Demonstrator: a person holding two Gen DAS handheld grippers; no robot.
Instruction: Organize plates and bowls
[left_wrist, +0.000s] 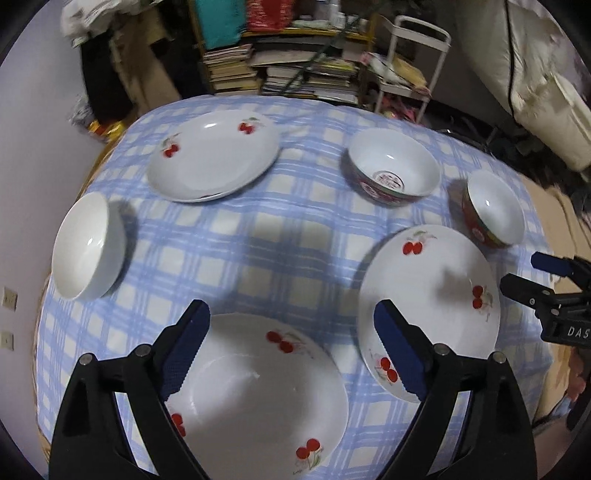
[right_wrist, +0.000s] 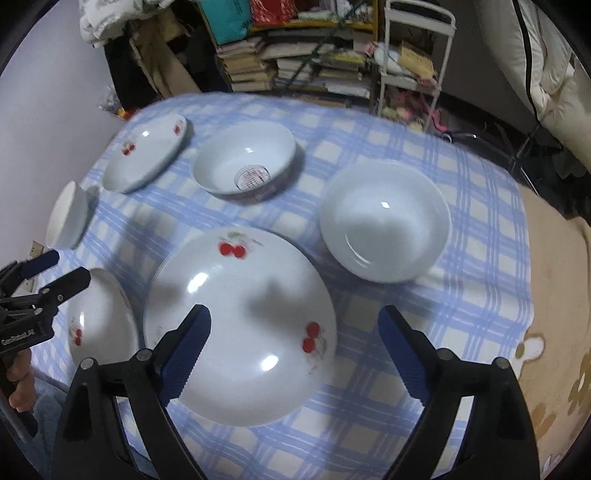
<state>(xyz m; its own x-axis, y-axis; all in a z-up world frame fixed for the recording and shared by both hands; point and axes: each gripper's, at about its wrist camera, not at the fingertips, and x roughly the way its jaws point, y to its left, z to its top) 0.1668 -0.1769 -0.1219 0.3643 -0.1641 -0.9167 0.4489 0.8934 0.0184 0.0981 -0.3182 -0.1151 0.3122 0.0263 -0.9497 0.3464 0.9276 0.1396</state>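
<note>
Left hand-held gripper (left_wrist: 291, 332) and my right hand-held gripper (right_wrist: 295, 336) both gape wide, holding nothing, each above a cherry plate (left_wrist: 258, 398) (right_wrist: 240, 325) on the checked tabletop (left_wrist: 295, 236), bowls (right_wrist: 384, 221) beyond.

A blue-and-cream plaid tablecloth (left_wrist: 280, 236) covers the table. The three plates are white with red cherry sprigs on green stems: the near plate (left_wrist: 258, 398), the right plate (left_wrist: 436, 295) and the far plate (left_wrist: 214, 158). The large bowl (left_wrist: 395, 170) and small bowl (left_wrist: 493, 210) are white inside, red-patterned outside. The plain bowl (left_wrist: 86, 247) is all white. Gripper pads (left_wrist: 186, 350) are dark blue on black arms.
</note>
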